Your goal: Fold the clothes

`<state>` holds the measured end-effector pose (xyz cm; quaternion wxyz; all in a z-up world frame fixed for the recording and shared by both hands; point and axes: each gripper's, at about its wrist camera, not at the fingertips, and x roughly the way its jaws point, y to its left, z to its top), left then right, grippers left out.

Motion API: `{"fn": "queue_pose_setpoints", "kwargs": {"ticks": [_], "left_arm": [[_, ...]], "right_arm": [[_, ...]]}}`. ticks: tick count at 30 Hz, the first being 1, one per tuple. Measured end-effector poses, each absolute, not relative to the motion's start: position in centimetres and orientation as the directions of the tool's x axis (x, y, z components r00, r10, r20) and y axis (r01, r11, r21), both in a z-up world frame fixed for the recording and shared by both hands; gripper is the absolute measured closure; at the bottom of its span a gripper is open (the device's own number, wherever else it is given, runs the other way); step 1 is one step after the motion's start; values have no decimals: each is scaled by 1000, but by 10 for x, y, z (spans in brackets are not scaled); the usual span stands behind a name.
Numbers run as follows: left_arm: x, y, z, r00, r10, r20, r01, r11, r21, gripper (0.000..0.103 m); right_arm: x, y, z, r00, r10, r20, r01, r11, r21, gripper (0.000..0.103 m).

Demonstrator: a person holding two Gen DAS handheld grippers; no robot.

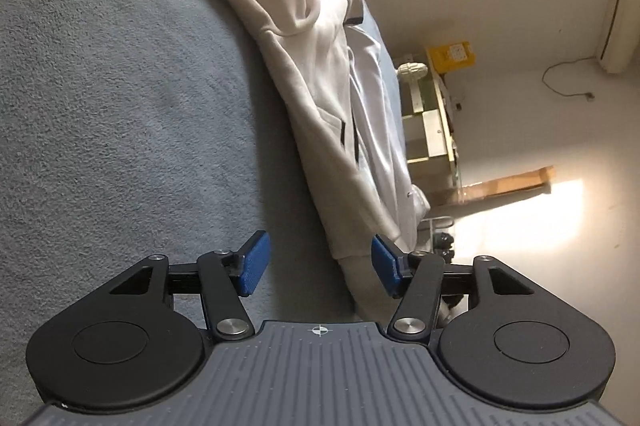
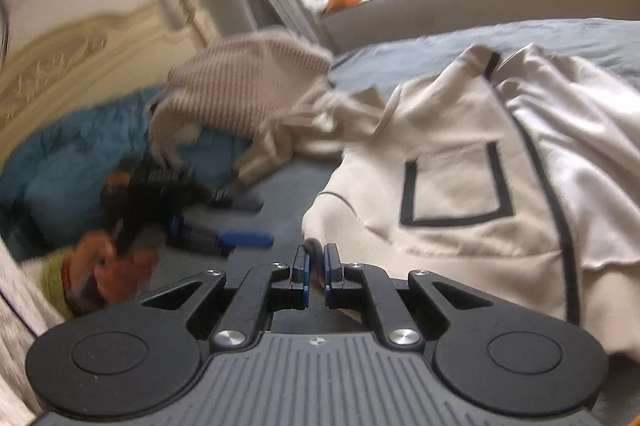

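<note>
Cream fleece with dark piping: the zip jacket [image 2: 460, 162] fills the right half of my right wrist view, rumpled on the grey bedspread [image 1: 100, 86], its outlined patch pocket facing up and a paler lining showing at the far right. In my left wrist view the same jacket [image 1: 320, 74] runs as a long bunched ridge from top centre down to the lower middle, its ribbed hem ending between my blue pads. My left gripper [image 1: 320, 262] stands wide, closed on nothing. My right gripper [image 2: 316, 266] is drawn narrow, with a slim gap between the pads; a pale edge of cloth sits just at their tips, but the blur leaves me unable to say whether any is pinched. I judge the cloth soft, limp and fairly light, thick enough to bunch rather than slide. The ribbed hem and the piped front edge look like the firmest places to grip. A striped knit [image 2: 248, 82] lies at upper centre.
</note>
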<state>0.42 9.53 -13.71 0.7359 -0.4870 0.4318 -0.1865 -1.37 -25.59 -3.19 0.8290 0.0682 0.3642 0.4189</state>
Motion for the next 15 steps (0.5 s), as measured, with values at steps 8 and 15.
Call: {"fn": "queue_pose_setpoints", "kwargs": {"ticks": [8, 15], "left_arm": [[33, 104, -141, 581, -656, -483, -177, 477, -861, 47], [80, 119, -144, 615, -596, -516, -211, 506, -836, 35]], "right_arm": [[-44, -209, -76, 315, 680, -662, -734, 616, 284, 97], [-41, -218, -61, 326, 703, -632, -730, 612, 305, 97]]}}
